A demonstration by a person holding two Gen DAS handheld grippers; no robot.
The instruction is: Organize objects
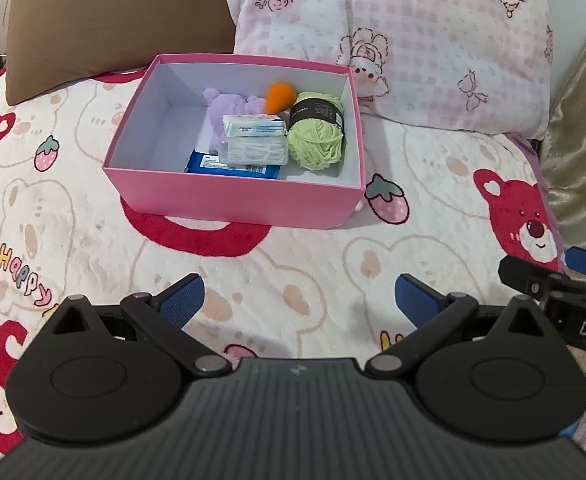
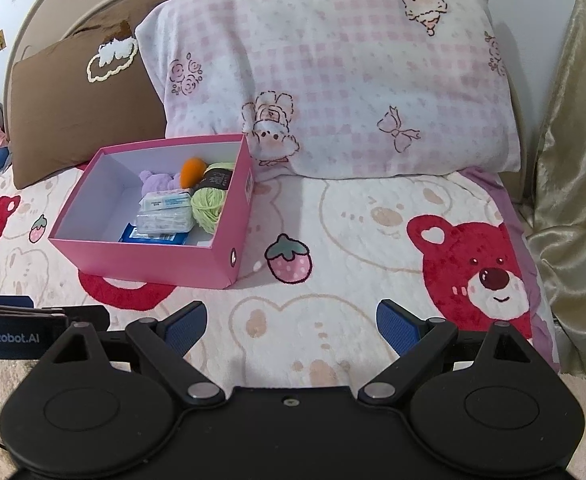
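Hovering low over the bear-print blanket point(image 1: 293, 264), the left gripper point(image 1: 299, 298) and right gripper point(image 2: 291, 322) both hang spread and empty. Beyond them the pink box point(image 1: 229, 200) holds yarn point(image 1: 317, 140), packets and a plush, seemingly gathered already, before the pillows point(image 2: 333, 80).

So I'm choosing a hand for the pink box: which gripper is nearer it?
Left, as far as I can tell. The left gripper faces the pink box straight ahead; the right gripper sits off to the box's right side.

Bed blanket point(image 1: 293, 264) — pink box point(image 1: 233, 200), two pillows point(image 2: 333, 80)
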